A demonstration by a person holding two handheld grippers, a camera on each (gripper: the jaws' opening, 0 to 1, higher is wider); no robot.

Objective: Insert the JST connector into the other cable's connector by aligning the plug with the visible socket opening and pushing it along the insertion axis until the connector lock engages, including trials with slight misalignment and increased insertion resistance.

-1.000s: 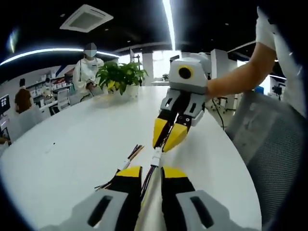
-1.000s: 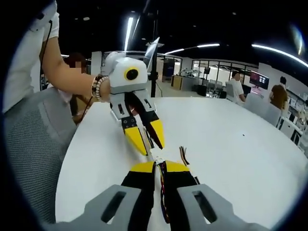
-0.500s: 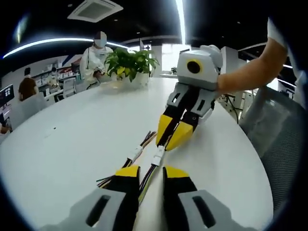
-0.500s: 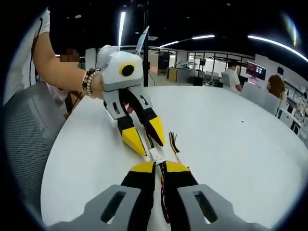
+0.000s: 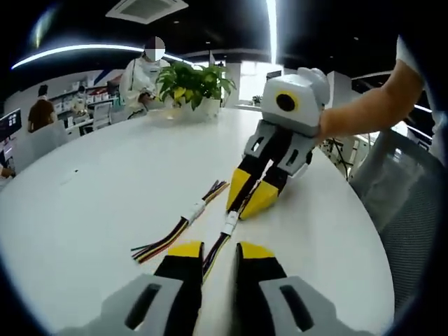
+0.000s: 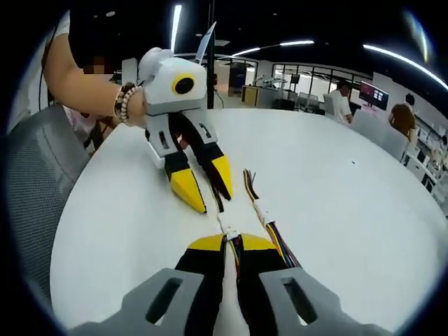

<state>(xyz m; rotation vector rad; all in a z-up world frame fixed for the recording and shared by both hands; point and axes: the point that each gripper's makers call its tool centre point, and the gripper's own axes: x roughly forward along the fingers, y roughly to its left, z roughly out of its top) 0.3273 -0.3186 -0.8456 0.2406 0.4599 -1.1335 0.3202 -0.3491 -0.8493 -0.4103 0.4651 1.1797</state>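
white round table [image 5: 91, 203] fills an open office, with a potted plant [image 5: 192, 82] at its far edge and people standing behind it. left gripper [image 5: 212, 253] has its jaws drawn narrow around a bundle of coloured wires, the white jst connector [image 5: 229, 223] just ahead of its tips. right gripper [image 5: 250, 197] faces it from the other side, its jaws pinched on the mating cable right at the connector; from its own view [image 6: 231, 246] the white joint [image 6: 228, 227] sits just past its tips. a spare cable [image 5: 178, 229] with its own white plug lies flat on the table beside them.
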